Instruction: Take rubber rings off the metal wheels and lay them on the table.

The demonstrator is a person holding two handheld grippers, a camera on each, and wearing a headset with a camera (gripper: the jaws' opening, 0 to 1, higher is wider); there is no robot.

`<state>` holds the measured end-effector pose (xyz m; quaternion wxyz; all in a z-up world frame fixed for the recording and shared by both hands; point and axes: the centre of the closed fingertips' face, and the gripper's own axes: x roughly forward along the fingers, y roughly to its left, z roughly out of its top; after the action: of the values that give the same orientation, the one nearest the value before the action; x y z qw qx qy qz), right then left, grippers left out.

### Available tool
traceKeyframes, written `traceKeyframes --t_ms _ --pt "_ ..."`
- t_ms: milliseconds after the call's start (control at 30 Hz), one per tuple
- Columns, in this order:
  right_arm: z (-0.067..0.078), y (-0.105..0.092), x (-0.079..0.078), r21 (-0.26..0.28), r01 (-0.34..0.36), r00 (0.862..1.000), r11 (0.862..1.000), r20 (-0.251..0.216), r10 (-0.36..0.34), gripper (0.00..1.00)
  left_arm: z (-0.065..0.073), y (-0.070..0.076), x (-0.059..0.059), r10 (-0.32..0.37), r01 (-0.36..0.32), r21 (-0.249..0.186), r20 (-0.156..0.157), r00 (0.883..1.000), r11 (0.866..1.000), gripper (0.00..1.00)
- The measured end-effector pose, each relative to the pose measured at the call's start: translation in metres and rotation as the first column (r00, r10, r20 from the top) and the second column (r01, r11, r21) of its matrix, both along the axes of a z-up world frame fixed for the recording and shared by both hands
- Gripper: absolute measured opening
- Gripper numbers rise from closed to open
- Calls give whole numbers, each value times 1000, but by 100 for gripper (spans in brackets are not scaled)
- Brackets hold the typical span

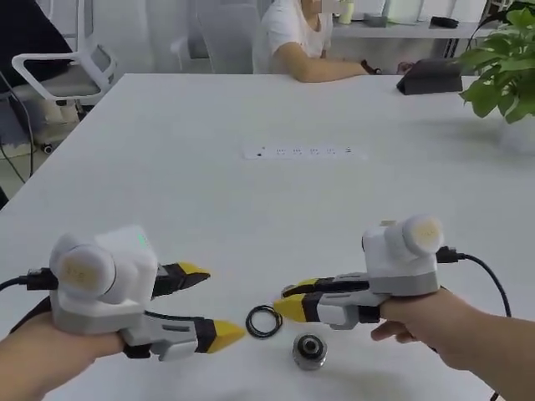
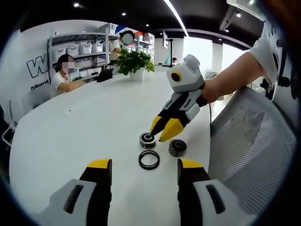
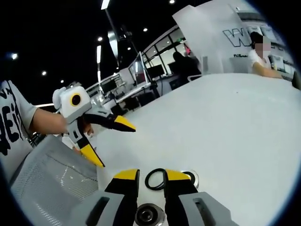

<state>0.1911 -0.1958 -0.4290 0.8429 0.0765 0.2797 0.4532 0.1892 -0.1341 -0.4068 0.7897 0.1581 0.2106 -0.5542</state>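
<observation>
I am holding the left gripper low over the white table, and its jaws are standing spread wide, w/ nothing between them. The right gripper is pointing toward it from the other side. Its yellow tips are standing close to each other w/ only a narrow gap, and they are not pinching anything.

One black rubber ring is lying flat on the table between the two grippers, just beside the right tips and apart from the left ones. It is sitting free, not on a wheel. A metal wheel is standing just beside the ring, on the side nearer to me, approx. below the right gripper's jaws. In the left gripper view a second wheel is sitting right at the right gripper's tips. I cannot tell if they are touching it.

Further on the table a white power strip is lying. At the far end a person is sitting, and a green plant is standing at the right.
</observation>
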Motion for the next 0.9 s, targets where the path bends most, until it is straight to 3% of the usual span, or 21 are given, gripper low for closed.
traceKeyframes --t_ms 533,900 --pt "28 -23 -17 14 19 997 1000 68 -20 30 18 6 -11 26 -26 -39 -5 1000 999 57" --pt "46 -43 -40 -41 19 989 999 147 -13 42 35 7 -22 38 -37 -65 10 999 997 61"
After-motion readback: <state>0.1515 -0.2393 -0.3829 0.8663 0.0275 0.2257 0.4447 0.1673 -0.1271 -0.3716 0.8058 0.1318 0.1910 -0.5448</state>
